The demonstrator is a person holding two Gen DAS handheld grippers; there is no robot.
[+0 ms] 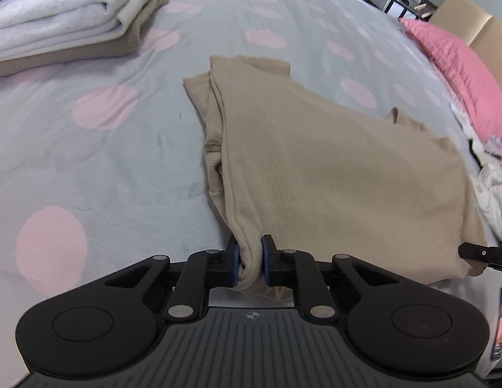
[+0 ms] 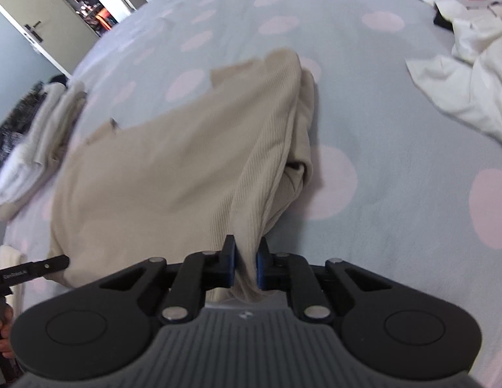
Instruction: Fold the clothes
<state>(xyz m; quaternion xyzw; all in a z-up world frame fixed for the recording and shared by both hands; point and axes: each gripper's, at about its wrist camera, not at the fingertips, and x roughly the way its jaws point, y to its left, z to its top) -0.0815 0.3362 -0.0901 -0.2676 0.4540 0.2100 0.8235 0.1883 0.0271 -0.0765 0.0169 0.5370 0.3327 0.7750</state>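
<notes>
A beige ribbed garment [image 1: 315, 168] lies partly folded on the bed, its near edge lifted. My left gripper [image 1: 250, 258] is shut on the garment's near left corner, fabric bunched between the blue pads. In the right wrist view the same beige garment [image 2: 186, 174] stretches away, and my right gripper [image 2: 245, 263] is shut on its near right corner. The right gripper's finger [image 1: 477, 252] shows at the right edge of the left wrist view, and the left gripper's finger [image 2: 34, 266] at the left edge of the right wrist view.
The bed has a grey blanket with pink dots [image 1: 89, 161]. A stack of folded white and beige clothes [image 1: 66, 22] sits far left. A pink pillow [image 1: 461, 74] lies far right. Loose white clothes [image 2: 467, 74] lie at the right. A doorway [image 2: 89, 0] is beyond the bed.
</notes>
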